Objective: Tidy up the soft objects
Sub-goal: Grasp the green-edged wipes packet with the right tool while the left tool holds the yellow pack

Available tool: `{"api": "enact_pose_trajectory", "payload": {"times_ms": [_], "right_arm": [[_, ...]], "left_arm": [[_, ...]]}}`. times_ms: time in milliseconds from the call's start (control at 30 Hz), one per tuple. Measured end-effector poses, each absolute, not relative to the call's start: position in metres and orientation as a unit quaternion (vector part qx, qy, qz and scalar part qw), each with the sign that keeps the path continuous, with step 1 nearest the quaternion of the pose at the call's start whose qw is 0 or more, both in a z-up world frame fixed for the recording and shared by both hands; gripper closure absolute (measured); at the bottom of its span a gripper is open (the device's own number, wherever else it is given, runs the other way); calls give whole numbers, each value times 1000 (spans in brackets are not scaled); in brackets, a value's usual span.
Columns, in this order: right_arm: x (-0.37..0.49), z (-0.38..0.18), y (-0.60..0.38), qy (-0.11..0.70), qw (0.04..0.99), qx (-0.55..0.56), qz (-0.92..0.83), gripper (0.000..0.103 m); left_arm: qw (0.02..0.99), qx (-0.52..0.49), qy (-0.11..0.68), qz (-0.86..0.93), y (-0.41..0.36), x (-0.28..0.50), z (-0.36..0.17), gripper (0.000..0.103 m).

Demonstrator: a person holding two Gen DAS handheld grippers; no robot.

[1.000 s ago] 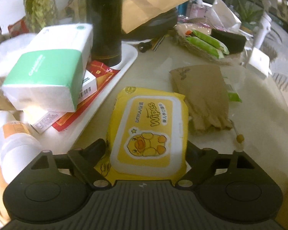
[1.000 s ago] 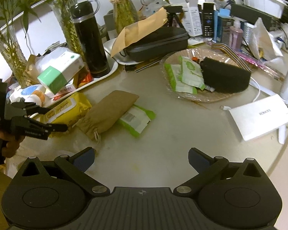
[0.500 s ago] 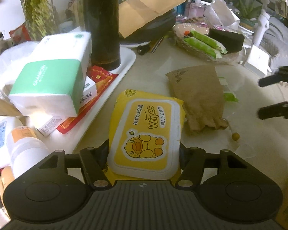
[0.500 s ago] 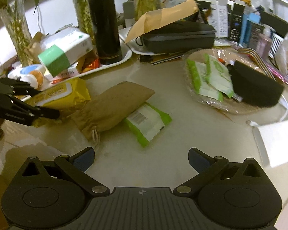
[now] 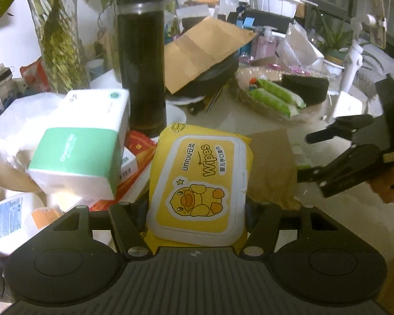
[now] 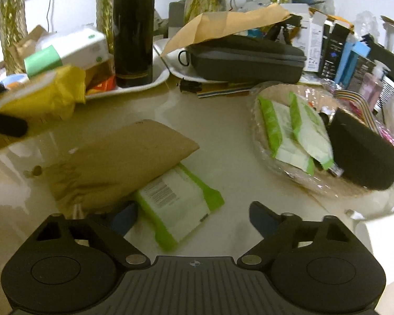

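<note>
The left gripper (image 5: 197,207) squeezes the yellow wipes (image 5: 201,181) up off the counter (image 6: 228,141), while the right gripper (image 6: 193,216), closing with nothing pinched, points at the green pack (image 6: 176,202) lying slantwise between its jaws, tucked under the brown pouch (image 6: 118,162).

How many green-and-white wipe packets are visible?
3: two green-and-white wipe packets lie in the clear basket; one sits on the table, partly under the brown pouch. Others may be hidden.
</note>
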State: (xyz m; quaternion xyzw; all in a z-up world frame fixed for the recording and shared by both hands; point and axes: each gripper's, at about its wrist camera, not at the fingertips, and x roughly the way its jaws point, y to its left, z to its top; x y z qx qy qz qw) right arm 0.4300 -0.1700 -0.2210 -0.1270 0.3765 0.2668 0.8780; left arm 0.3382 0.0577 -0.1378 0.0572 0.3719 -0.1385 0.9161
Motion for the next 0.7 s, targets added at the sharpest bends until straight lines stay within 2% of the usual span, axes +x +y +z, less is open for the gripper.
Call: {"api": "enact_pose_trajectory", "payload": {"times_ms": [167,267,433,500,700], "right_arm": [[439,-224,-158,354,878,-132,294,14],[443,-225,-154,350,874,-125,314,20],[444,-223,-153,356,863,-111,340,43],[442,-221,-153,361,861,-114,341,48],[438,-216,-159,379,862,-116,316,51]], "left_arm": [[920,51,363,-141,58,338,-135,40],[921,47,360,-142,58,338,-134,40],[923,41,356,-143,61,338,-134,40],[922,44,357,-146,61,337,-134,40],[919,27,362,-156,64,334,-131,40]]}}
